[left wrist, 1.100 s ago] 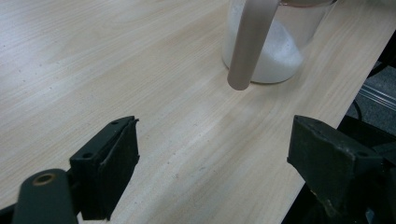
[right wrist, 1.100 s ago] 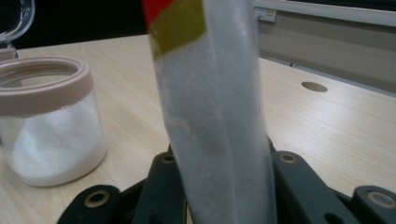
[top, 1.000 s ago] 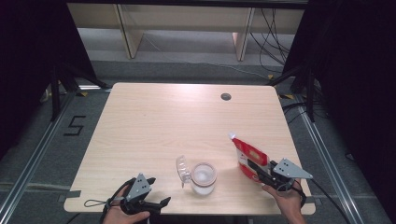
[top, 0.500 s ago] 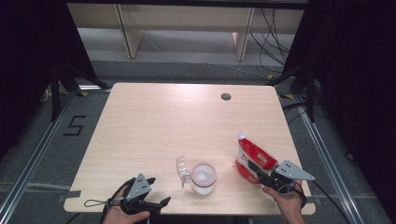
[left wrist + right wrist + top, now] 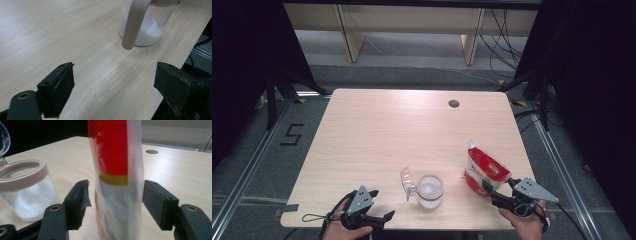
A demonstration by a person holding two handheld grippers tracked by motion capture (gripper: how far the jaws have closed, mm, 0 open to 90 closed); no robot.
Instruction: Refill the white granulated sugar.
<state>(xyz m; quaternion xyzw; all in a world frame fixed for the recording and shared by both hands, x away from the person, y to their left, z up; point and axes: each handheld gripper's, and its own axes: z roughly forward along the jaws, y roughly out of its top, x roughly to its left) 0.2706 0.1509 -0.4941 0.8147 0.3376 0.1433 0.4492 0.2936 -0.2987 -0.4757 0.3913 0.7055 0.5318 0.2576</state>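
A red and white pouch (image 5: 482, 172) stands upright near the table's front right. My right gripper (image 5: 498, 196) is at its base. In the right gripper view the pouch (image 5: 117, 157) sits between the jaws of that gripper (image 5: 115, 200), which are open with a thin gap on each side. A clear jar (image 5: 429, 191) with a beige rim holds white powder, and its hinged lid (image 5: 408, 180) is flipped open to the left. My left gripper (image 5: 382, 218) rests open at the front edge. In the left gripper view the jar (image 5: 147, 30) is just beyond its jaws (image 5: 112, 85).
The light wooden table (image 5: 387, 130) has a round cable hole (image 5: 454, 103) near its far edge. Its front edge lies right under both hands. Shelving and cables stand on the floor behind the table.
The pouch went from leaning in my right gripper to standing upright on the table. The right jaws now show gaps beside it. The left gripper stayed put.
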